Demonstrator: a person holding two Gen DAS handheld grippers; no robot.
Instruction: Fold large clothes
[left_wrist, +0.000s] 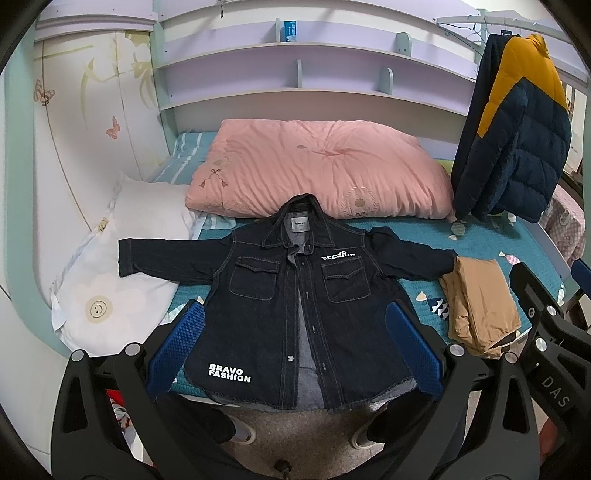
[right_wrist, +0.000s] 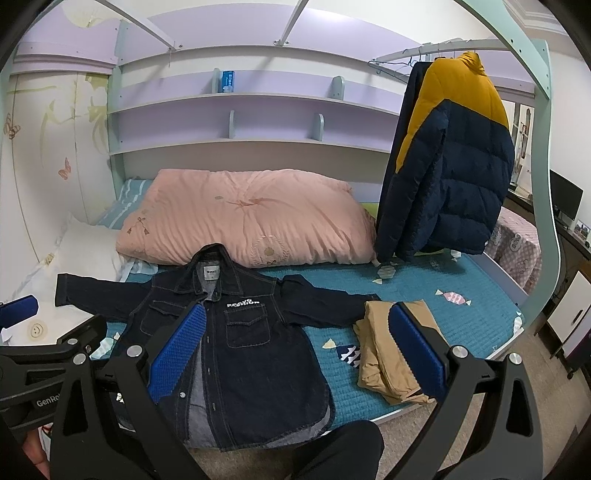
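Note:
A dark denim jacket (left_wrist: 291, 295) (right_wrist: 236, 339) with white "BRAVO FASHION" print lies face up on the teal bed sheet (left_wrist: 491, 240), sleeves spread to both sides and front partly unbuttoned. My left gripper (left_wrist: 295, 343) hangs open above the jacket's lower half, its blue pads (left_wrist: 181, 339) wide apart and holding nothing. My right gripper (right_wrist: 299, 347) is open too, above the jacket's right side and a folded tan garment (right_wrist: 388, 354) (left_wrist: 476, 302). In the right wrist view the left gripper's arm shows at the left edge (right_wrist: 55, 354).
A pink quilt (left_wrist: 317, 166) lies behind the jacket, a white pillow (left_wrist: 122, 266) at the left. A navy and yellow puffer jacket (left_wrist: 517, 133) hangs at the right. Shelves (left_wrist: 295, 74) run along the back wall. A person's legs and shoes (left_wrist: 240, 428) stand below the bed edge.

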